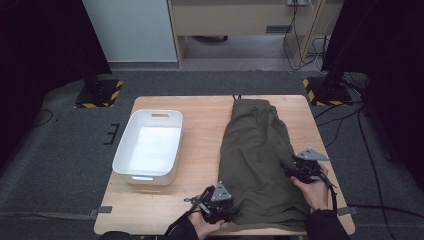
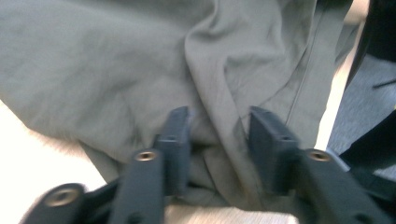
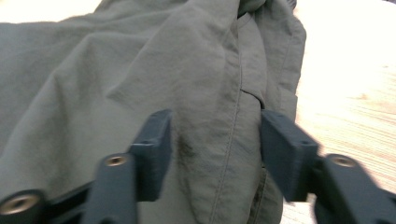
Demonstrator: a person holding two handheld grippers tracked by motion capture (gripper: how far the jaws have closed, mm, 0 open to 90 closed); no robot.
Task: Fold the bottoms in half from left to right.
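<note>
Trousers (image 1: 257, 155) between tools, bare tabletop (image 1: 200, 115) leftward

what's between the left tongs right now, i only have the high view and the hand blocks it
observer: A raised fold of the olive garment sits between the left tongs. I cannot tell if the pads pinch it.
operator: and the right tongs
observer: The right tongs stand open, straddling a stitched seam in the cloth.
operator: any table showing near them
observer: Yes, in the right gripper view the bare wood of the table lies just beside the cloth's edge.
</note>
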